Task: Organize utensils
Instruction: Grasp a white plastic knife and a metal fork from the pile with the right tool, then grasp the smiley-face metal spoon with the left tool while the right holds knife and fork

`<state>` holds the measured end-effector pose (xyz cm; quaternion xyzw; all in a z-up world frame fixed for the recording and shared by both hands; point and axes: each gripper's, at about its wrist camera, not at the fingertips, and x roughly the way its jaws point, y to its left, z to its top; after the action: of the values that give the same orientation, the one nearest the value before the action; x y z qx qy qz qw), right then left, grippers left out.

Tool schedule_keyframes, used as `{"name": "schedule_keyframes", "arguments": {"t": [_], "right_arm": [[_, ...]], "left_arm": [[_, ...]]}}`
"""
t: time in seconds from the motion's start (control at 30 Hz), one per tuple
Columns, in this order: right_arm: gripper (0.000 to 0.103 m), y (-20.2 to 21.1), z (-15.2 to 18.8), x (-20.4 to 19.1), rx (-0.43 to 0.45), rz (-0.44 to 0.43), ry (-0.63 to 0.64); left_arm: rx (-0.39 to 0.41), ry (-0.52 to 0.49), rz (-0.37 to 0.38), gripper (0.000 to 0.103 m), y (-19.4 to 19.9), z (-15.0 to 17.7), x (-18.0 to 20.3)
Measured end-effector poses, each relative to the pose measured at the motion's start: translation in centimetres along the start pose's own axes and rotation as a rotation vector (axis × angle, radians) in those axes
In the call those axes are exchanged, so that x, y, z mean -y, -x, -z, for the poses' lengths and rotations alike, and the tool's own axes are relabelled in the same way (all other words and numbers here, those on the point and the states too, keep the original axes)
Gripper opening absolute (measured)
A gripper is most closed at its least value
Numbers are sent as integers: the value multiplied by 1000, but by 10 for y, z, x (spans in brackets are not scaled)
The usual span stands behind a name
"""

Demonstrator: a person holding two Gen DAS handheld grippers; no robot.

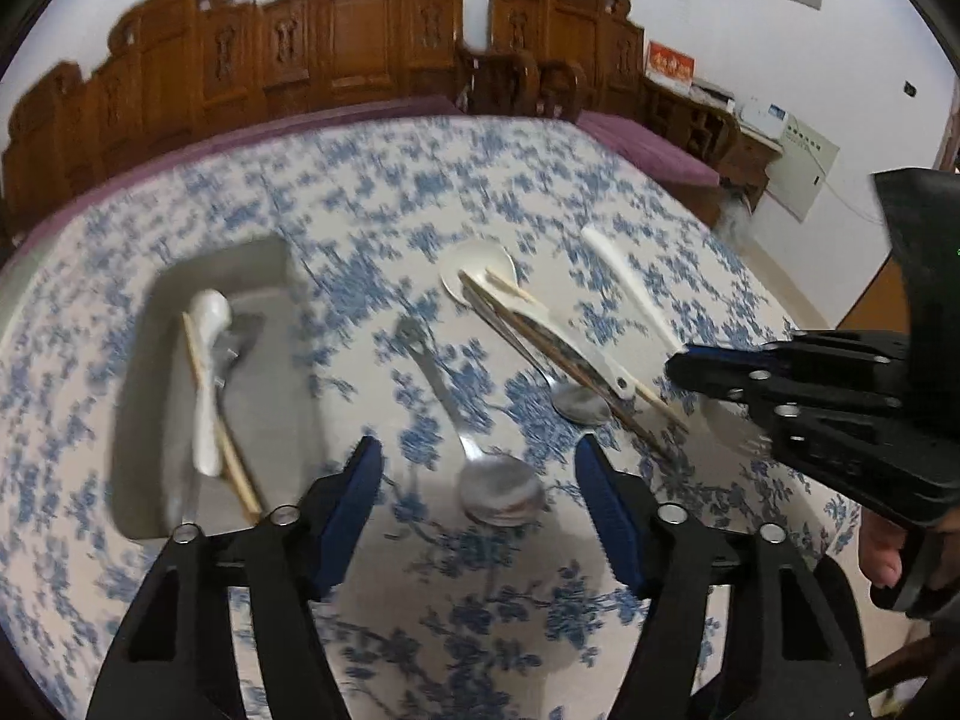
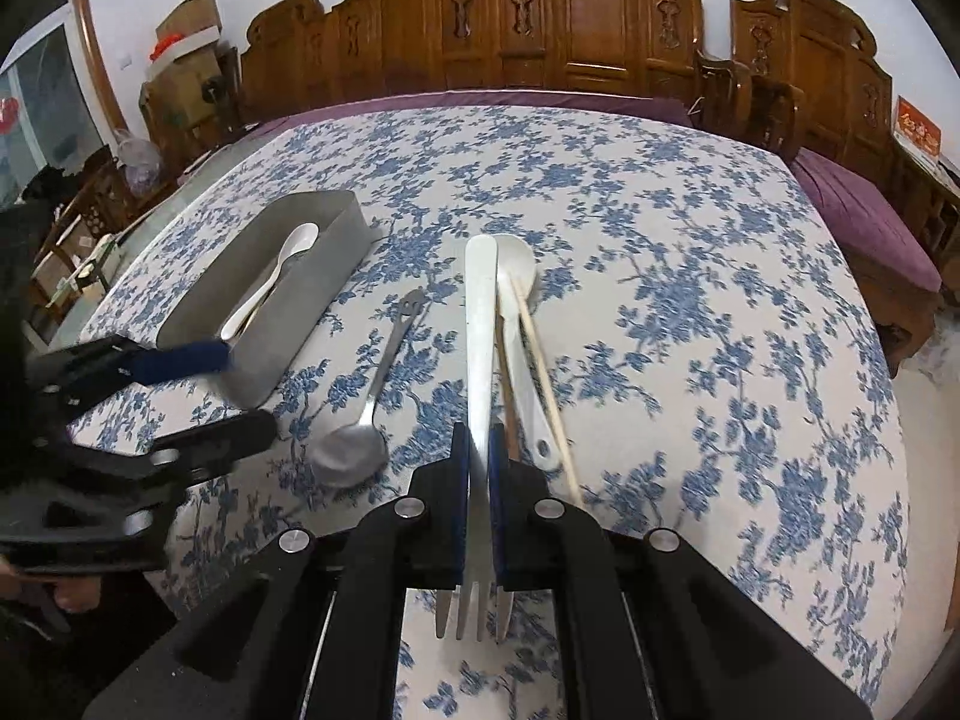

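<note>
A white-handled fork [image 2: 480,360] is clamped between the jaws of the right gripper [image 2: 478,480], which press together on its handle; the metal tines [image 2: 474,612] hang out behind the pads toward the camera, and the handle runs forward over the table [image 2: 720,300]. In the left wrist view the same handle [image 1: 630,288] slants up out of that gripper [image 1: 678,369]. Just beside it on the blue-flowered cloth lie a white ceramic spoon [image 2: 519,330], a pale wooden chopstick [image 2: 543,384] and a darker chopstick [image 2: 507,384], the three crossing one another; from the left wrist a small metal spoon [image 1: 579,405] also shows under that pile, though blur makes it hard to say exactly how they overlap. A larger metal spoon [image 1: 501,489] lies apart from them, bowl toward the cameras, with its handle pointing away. The left gripper [image 1: 480,480] hovers over this spoon with its jaws apart and nothing between the blue pads [image 1: 354,498]; whether they touch the cloth I cannot tell. To the left stands a grey metal tray [image 1: 144,372] holding a white spoon [image 1: 207,372], a wooden chopstick [image 1: 219,426] and what looks like another metal utensil [image 1: 237,348]. Carved wooden chairs [image 2: 570,24] line the far edge of the table, with purple cushions [image 2: 864,216] on their seats.
</note>
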<state>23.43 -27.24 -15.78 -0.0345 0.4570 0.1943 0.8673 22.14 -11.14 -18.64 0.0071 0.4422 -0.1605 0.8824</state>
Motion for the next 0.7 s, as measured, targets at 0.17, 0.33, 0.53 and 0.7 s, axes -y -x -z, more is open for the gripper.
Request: {"name": "schedule_keyframes", "arguments": {"t": [0.17,0.33,0.53,0.7], "right_arm": [[7,6,2,7,14,-6,-4],[7,10,-2,9,25,-16,-13],[7,21,-6,13,47,-23,-27],[8,25,-7,16,54,-32,-37]], "left_arm": [[-100,37,-1,46,-33,-5,-2],[-135,-10,-52,39,-49,-14,5],[-224,56,-31,37,-68,-30,-2],[-265,45,-70,33,-76,-36,0]]}}
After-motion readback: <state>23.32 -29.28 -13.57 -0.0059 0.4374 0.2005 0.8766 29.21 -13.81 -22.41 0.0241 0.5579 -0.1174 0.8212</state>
